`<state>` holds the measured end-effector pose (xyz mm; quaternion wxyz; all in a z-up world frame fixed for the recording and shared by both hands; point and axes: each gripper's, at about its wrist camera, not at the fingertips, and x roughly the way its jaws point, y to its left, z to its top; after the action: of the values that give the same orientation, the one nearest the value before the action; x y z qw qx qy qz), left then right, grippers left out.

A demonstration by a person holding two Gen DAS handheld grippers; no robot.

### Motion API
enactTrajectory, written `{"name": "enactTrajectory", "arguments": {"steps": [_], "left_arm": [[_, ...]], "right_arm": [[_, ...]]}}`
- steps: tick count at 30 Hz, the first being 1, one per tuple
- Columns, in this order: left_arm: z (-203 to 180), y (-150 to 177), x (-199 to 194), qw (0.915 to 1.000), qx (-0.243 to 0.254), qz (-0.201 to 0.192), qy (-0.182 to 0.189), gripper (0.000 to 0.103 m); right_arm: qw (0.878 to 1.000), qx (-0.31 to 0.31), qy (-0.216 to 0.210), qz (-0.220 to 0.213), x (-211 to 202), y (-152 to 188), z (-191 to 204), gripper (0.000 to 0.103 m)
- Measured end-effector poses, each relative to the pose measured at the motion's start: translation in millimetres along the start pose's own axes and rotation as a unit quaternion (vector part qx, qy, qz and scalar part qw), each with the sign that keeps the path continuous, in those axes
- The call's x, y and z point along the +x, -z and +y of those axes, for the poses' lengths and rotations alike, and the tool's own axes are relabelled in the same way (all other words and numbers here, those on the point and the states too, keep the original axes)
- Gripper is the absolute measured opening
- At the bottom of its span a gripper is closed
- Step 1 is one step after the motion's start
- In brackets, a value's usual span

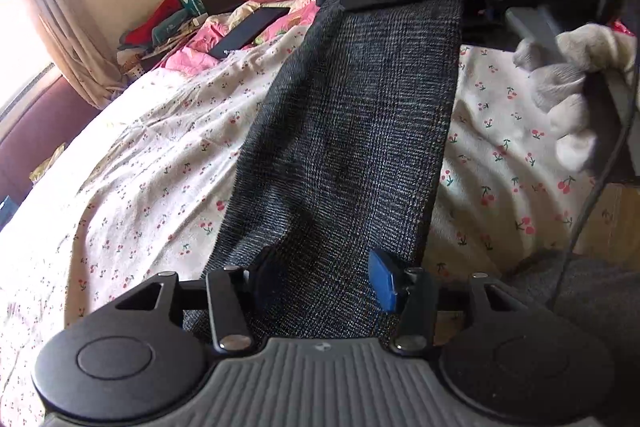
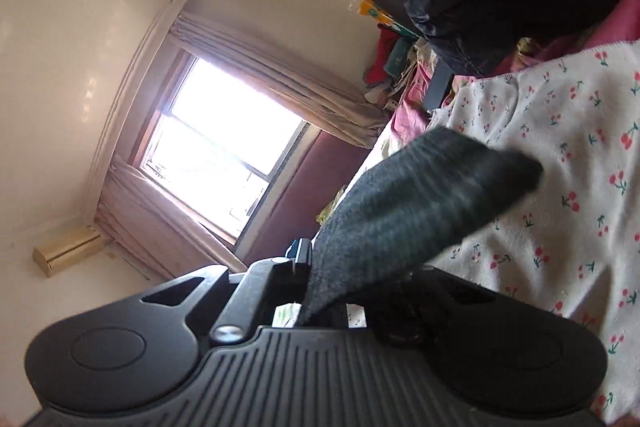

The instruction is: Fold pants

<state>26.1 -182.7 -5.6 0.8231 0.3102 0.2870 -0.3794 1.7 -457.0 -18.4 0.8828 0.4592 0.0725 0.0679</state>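
Pants (image 1: 352, 131) stretched flat along the bed (image 1: 140, 155), one leg-width strip. Right tool (image 2: 320, 287) clamped on the far end, lifted off the sheet. Left tool (image 1: 320, 283) straddles the near end, jaws apart, not gripping. Lengthwise fold looks done; crosswise folds still left.

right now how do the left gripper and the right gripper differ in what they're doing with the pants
The right gripper is shut on the far end of the pants, holding that end off the cherry-print sheet. The left gripper stands apart, its fingers on either side of the near end, not pinching it. The right one is rolled sideways; the left sits level, angled down. Both are at the same grey checked pants, one at each end.
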Motion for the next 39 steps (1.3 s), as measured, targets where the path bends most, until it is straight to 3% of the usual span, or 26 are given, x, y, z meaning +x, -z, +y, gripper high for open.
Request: {"name": "enactTrajectory", "arguments": {"steps": [1,2,3,5,8,13,16,19,20,22,25,27,28,31,34,37,39], "left_arm": [[-0.3,2.2,4.6,1.0000,0.000,0.009,-0.001,0.064],[-1.3,4.6,8.0,0.9998,0.003,0.018,-0.005,0.064],[-2.2,6.3,8.8,0.9997,0.006,0.022,-0.007,0.064],[-3.1,9.7,5.7,0.9998,0.004,0.019,0.001,0.064],[-5.4,11.7,5.3,0.9997,0.005,0.020,0.012,0.064],[-10.0,10.4,4.7,0.9997,0.012,0.019,0.013,0.064],[-10.4,10.2,2.0,0.9997,0.009,0.015,0.016,0.064],[-12.2,11.3,5.6,0.9995,0.011,0.023,0.017,0.064],[-13.4,11.3,5.6,0.9995,0.014,0.022,0.016,0.064],[-14.5,10.8,2.0,0.9997,0.014,0.014,0.014,0.064],[-7.3,13.0,-0.5,0.9997,-0.010,0.007,0.020,0.064],[0.2,17.1,0.6,0.9993,-0.027,0.012,0.024,0.064],[3.7,20.2,-0.1,0.9992,-0.032,0.013,0.021,0.064],[16.2,33.1,-12.3,0.9992,-0.037,0.010,0.009,0.064],[36.3,57.5,-35.2,0.9985,-0.051,0.015,-0.014,0.064],[60.8,91.4,-58.5,0.9944,-0.092,0.031,-0.042,0.064],[73.7,114.6,-71.1,0.9891,-0.127,0.044,-0.060,0.064]], "right_arm": [[0.999,0.006,0.033,0.023,14.5,2.5,-9.4,0.020],[0.992,0.040,0.097,0.071,35.2,5.1,-29.0,0.020],[0.986,0.065,0.121,0.092,40.8,8.1,-42.3,0.021],[0.987,0.081,0.116,0.080,31.6,10.9,-51.4,0.021],[0.989,0.083,0.113,0.056,11.6,7.8,-51.6,0.037],[0.987,0.120,0.098,0.039,-5.8,8.7,-64.2,0.037],[0.982,0.177,0.070,-0.003,-14.9,8.3,-80.7,0.037],[0.982,0.156,0.105,-0.005,-2.0,9.9,-86.7,0.041],[0.976,0.185,0.116,0.016,5.4,12.4,-95.3,0.041],[0.968,0.234,0.089,0.013,9.7,11.3,-105.4,0.014],[0.985,0.149,0.088,-0.005,6.1,-9.4,-68.3,0.009],[0.995,0.033,0.091,0.005,13.5,-14.3,-18.7,0.009],[0.995,-0.031,0.096,0.013,19.5,-11.8,5.2,0.009],[0.969,-0.224,0.089,0.053,56.3,20.4,80.3,0.009],[0.937,-0.328,0.065,0.098,91.4,66.4,126.2,0.009],[0.892,-0.421,0.030,0.159,118.6,136.3,166.5,0.013],[0.851,-0.478,0.000,0.216,128.4,188.3,183.2,0.015]]}}
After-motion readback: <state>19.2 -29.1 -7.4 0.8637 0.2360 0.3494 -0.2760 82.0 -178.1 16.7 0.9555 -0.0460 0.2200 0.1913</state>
